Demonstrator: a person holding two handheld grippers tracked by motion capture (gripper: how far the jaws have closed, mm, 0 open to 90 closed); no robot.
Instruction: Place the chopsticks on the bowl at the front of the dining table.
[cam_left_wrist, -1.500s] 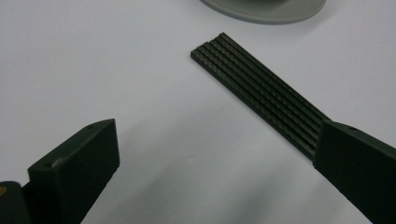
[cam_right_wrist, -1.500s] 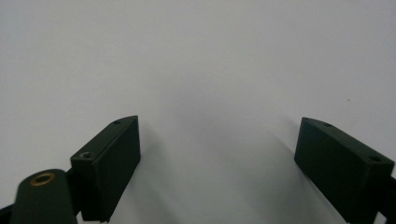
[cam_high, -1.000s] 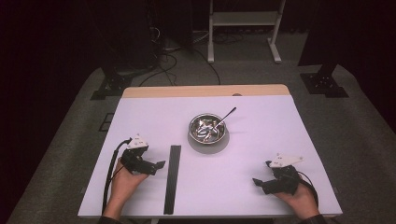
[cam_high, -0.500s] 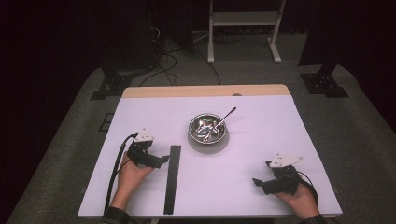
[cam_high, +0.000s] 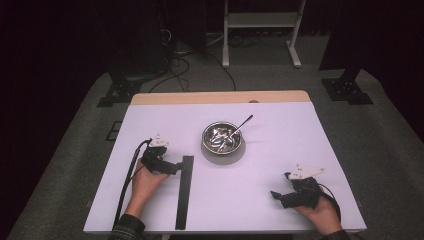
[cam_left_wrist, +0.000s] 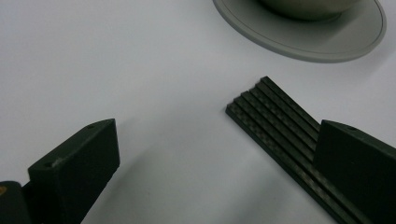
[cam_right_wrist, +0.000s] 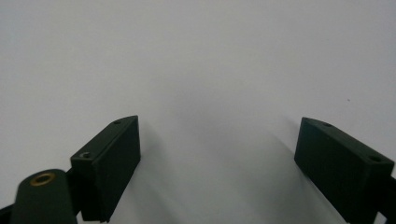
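Left gripper (cam_high: 172, 166) sits wide open right at the far end of the black ribbed strip (cam_high: 183, 192), one jaw over its edge, nothing pinched. That strip lies flat on the white table (cam_high: 280, 130), just short of the metal bowl (cam_high: 222, 138) with the spoon (cam_high: 241, 125). Right gripper (cam_high: 274, 194) is open too, empty, well off near the front right corner.

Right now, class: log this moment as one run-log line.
left gripper: open, at black ribbed strip's far end | right gripper: open, over bare table | steel bowl: untouched
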